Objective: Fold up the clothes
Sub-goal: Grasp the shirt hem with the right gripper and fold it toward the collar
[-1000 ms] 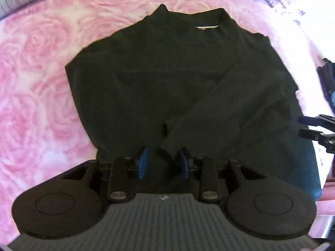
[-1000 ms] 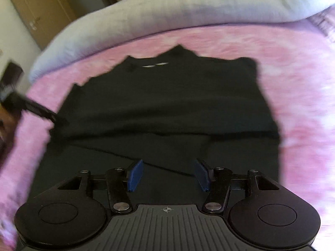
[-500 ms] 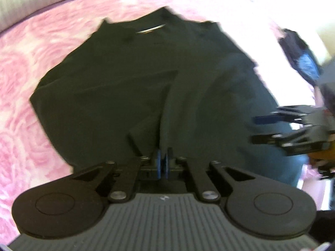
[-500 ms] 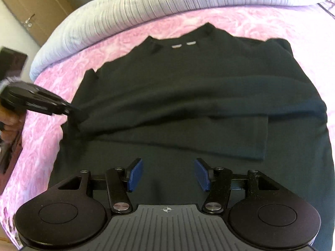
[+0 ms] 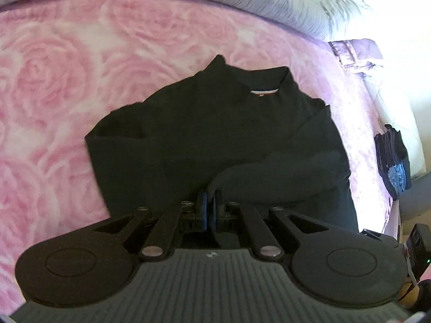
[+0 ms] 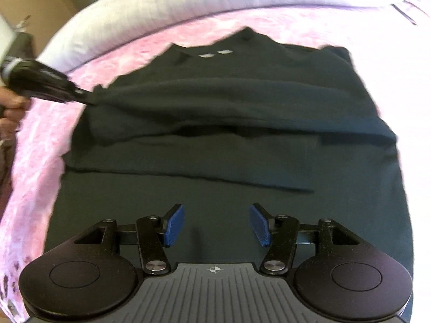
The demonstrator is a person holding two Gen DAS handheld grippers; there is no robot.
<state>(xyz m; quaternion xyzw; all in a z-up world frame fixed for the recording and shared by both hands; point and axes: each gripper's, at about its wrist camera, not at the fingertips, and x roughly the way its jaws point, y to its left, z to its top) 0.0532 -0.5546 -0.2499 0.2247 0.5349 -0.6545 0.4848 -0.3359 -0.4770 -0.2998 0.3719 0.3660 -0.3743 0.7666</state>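
Observation:
A black long-sleeved top (image 5: 204, 134) lies flat on the pink rose-patterned bedspread (image 5: 54, 86), collar toward the pillows. My left gripper (image 5: 210, 210) is shut on the cuff of one sleeve (image 5: 269, 172), which stretches across the chest. In the right wrist view the same left gripper (image 6: 89, 97) pulls that sleeve (image 6: 229, 94) taut toward the top's left edge; the other sleeve (image 6: 188, 156) lies folded across the body below it. My right gripper (image 6: 216, 224) hovers open above the top's (image 6: 215, 193) lower part, nothing between its blue pads (image 6: 173, 224).
Grey striped pillows (image 5: 242, 2) run along the far edge of the bed. A pile of dark and blue clothes (image 5: 393, 161) sits at the right side. A hand (image 6: 10, 107) holds the left gripper at the bed's left side. A wooden door (image 6: 40, 2) stands behind.
The left gripper closed on the sleeve cuff and drew it across the top toward the left. The right gripper stayed open over the lower part of the top.

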